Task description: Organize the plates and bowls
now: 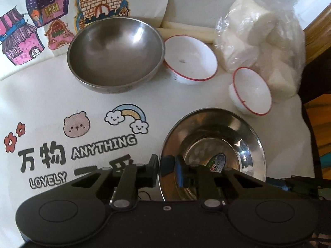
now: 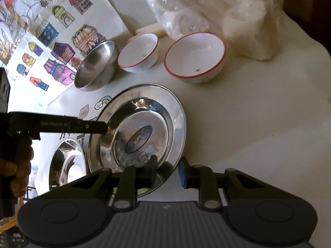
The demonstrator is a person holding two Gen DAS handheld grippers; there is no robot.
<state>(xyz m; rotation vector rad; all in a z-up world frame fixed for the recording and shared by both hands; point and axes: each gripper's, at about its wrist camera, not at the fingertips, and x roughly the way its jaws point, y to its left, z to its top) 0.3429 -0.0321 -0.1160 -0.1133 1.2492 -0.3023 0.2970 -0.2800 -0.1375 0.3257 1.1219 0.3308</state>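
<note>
A shiny steel plate (image 1: 215, 142) with a sticker in its middle is held at two sides. My left gripper (image 1: 166, 169) is shut on its left rim; in the right wrist view the left gripper's fingers (image 2: 97, 127) reach in from the left. My right gripper (image 2: 168, 172) is shut on the near rim of the plate (image 2: 175, 111). A second steel plate (image 2: 66, 161) lies lower left, its edge hidden under the held one. Behind stand a large steel bowl (image 1: 115, 55) and two white bowls with red rims (image 1: 190, 57) (image 1: 252, 91).
A clear plastic bag of white lumps (image 1: 258, 37) rests at the back right against the small white bowl. Two cream sticks (image 1: 186, 29) lie behind the bowls. The white cloth (image 1: 51, 95) carries cartoon prints. A hand (image 2: 18, 165) holds the left tool. The table's edge (image 1: 304, 111) runs along the right.
</note>
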